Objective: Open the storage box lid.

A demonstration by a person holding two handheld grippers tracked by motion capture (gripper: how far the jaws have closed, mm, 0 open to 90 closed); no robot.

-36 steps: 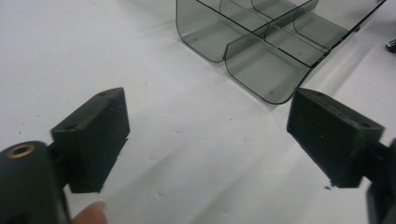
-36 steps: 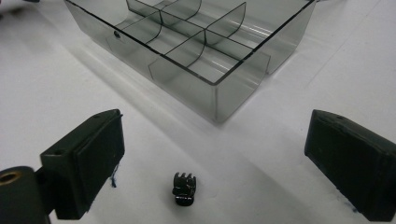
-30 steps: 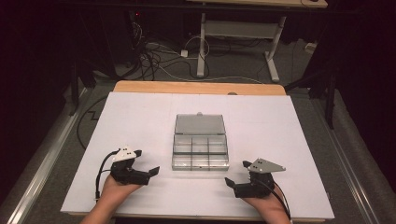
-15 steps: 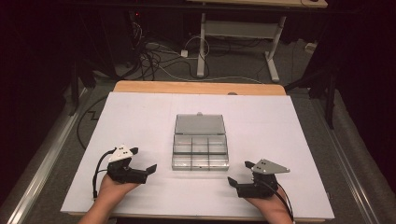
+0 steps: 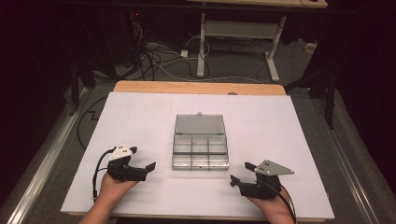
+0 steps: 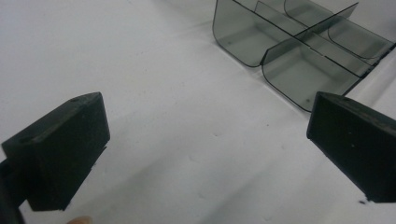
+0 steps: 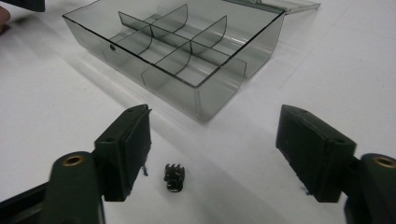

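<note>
Our right gripper [image 7: 212,154] has just been narrowing its jaws around the small black part [image 7: 174,178] lying near the table's [image 5: 140,116] front edge, not yet pinching; our left gripper [image 6: 205,149] is spread, empty. Next, we close squarely, then lift toward the compartment box [image 5: 200,149] at centre.

Your clear smoky box [image 5: 200,154] sits open at the middle of the table [image 5: 140,116], its lid [image 5: 200,124] laid flat toward the far edge, its dividers marking off small bare compartments. Your tiny black ridged part [image 7: 174,177] lies on the white surface well short of the box's near right corner, toward the table's near edge, touching nothing.
</note>
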